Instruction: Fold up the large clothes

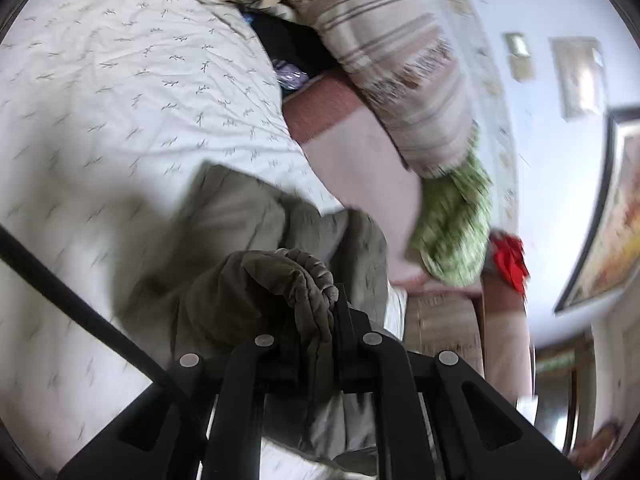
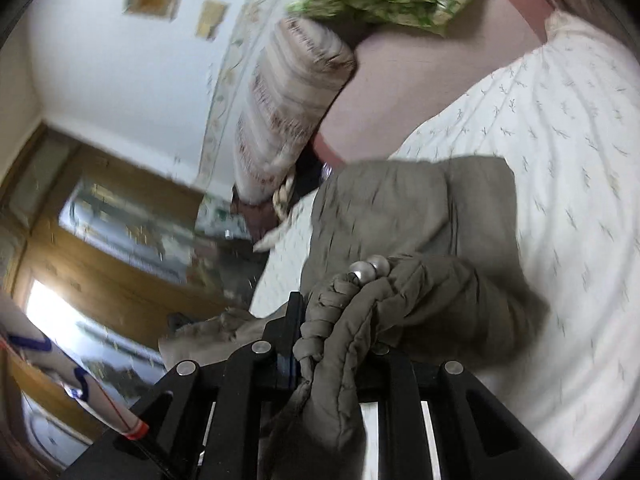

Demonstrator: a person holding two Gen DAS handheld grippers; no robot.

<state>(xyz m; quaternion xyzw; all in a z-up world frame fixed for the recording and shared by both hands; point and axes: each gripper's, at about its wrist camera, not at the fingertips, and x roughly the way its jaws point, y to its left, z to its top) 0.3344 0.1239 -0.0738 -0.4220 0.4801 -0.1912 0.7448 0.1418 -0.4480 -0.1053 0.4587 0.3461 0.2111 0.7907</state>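
An olive-grey padded jacket (image 1: 240, 216) lies partly on the white leaf-print bedsheet (image 1: 120, 92). My left gripper (image 1: 316, 320) is shut on a gathered, ribbed edge of the jacket, which bunches up between its black fingers. In the right wrist view the same jacket (image 2: 412, 208) spreads over the bedsheet (image 2: 560, 152). The right gripper (image 2: 332, 340) is shut on another ribbed edge of it, next to two silver snap buttons (image 2: 370, 269). Both views are tilted and blurred. Cloth hides the fingertips of both grippers.
Pillows are piled at the head of the bed: a beige striped one (image 1: 400, 60), a green patterned one (image 1: 456, 220) and a pink one (image 1: 360, 152). A red item (image 1: 510, 260) lies beyond them. Wooden cabinets with glass (image 2: 120, 220) stand beside the bed. Framed pictures (image 1: 580, 76) hang on the wall.
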